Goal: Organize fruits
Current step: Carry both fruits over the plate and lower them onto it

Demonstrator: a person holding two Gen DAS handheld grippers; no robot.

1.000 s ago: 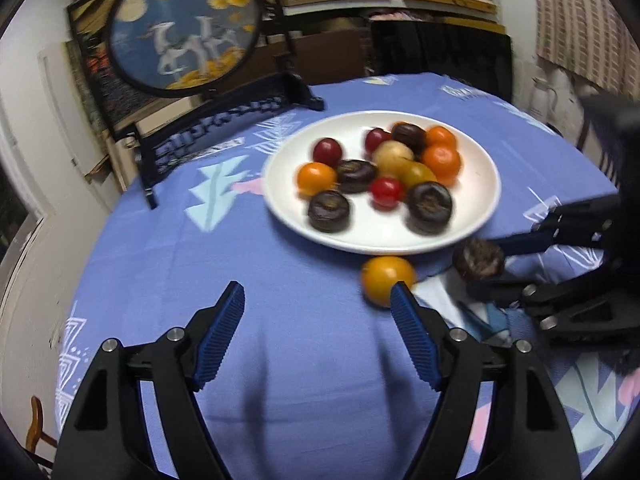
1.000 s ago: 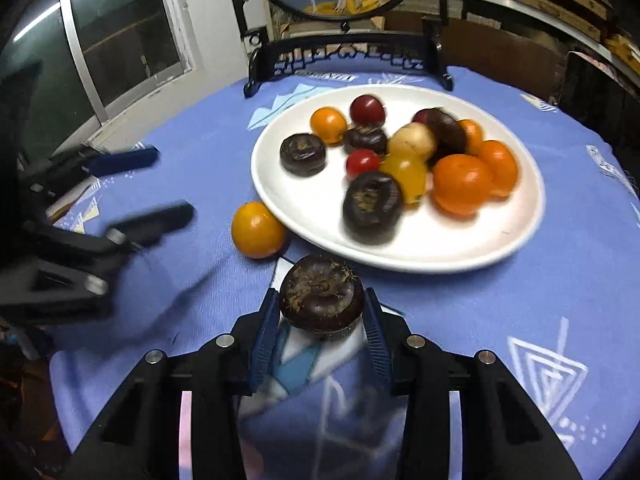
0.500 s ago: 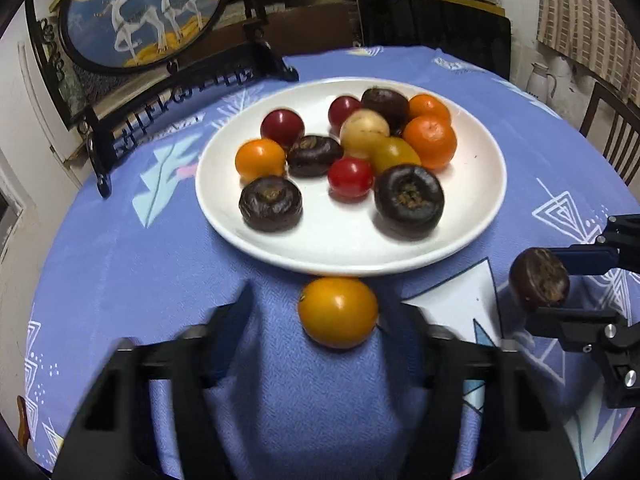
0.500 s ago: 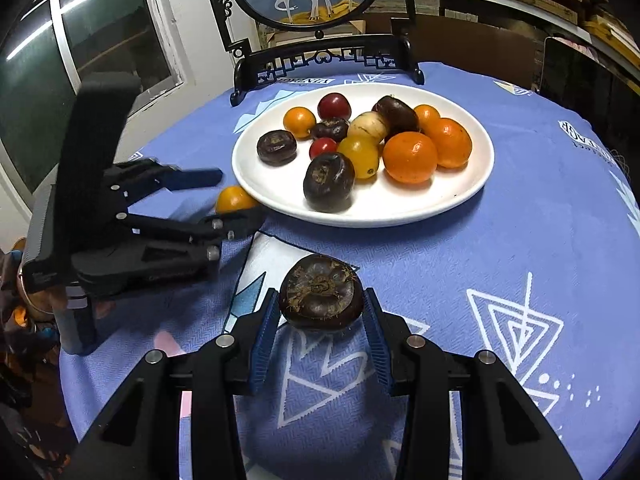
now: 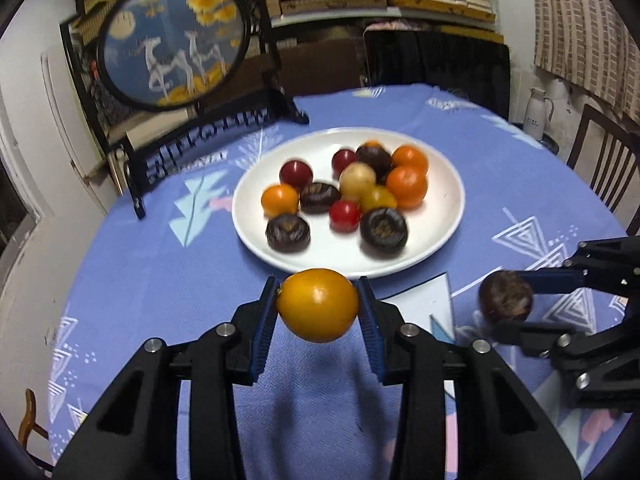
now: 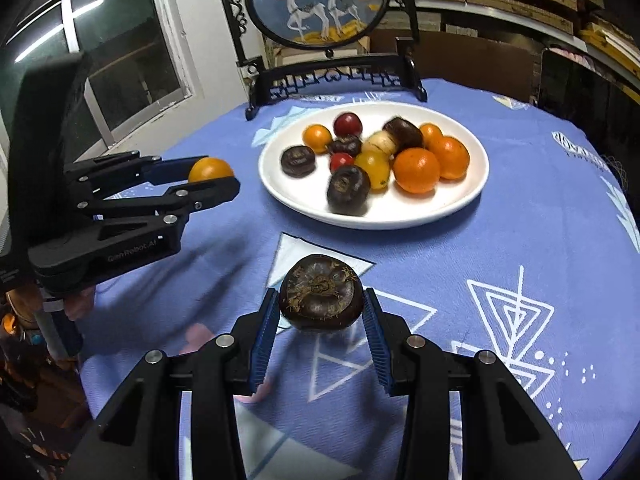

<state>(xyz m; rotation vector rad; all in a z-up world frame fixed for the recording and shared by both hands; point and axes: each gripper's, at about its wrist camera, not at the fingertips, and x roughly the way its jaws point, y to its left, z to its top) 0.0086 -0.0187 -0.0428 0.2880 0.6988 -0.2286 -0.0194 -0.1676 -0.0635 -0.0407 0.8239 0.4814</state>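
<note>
A white plate (image 5: 444, 236) (image 6: 472, 196) with several fruits, orange, red, yellow and dark brown, sits mid-table. My left gripper (image 5: 318, 306) is shut on an orange fruit (image 5: 318, 305) and holds it above the cloth, just in front of the plate's near rim. It also shows at the left of the right wrist view (image 6: 210, 178) with the orange fruit (image 6: 210, 169). My right gripper (image 6: 320, 306) is shut on a dark brown fruit (image 6: 321, 292), held above the cloth in front of the plate. It shows at the right of the left wrist view (image 5: 508, 300).
A blue patterned tablecloth (image 5: 160, 280) covers the round table. A round painted screen on a black stand (image 5: 172, 40) (image 6: 320, 4) stands at the table's far edge behind the plate. A wooden chair (image 5: 600, 152) and a white flask (image 5: 538, 112) are at the right.
My left gripper has closed on the orange fruit that lay on the cloth and lifted it. My right gripper has kept the dark fruit and drawn back a little from the plate.
</note>
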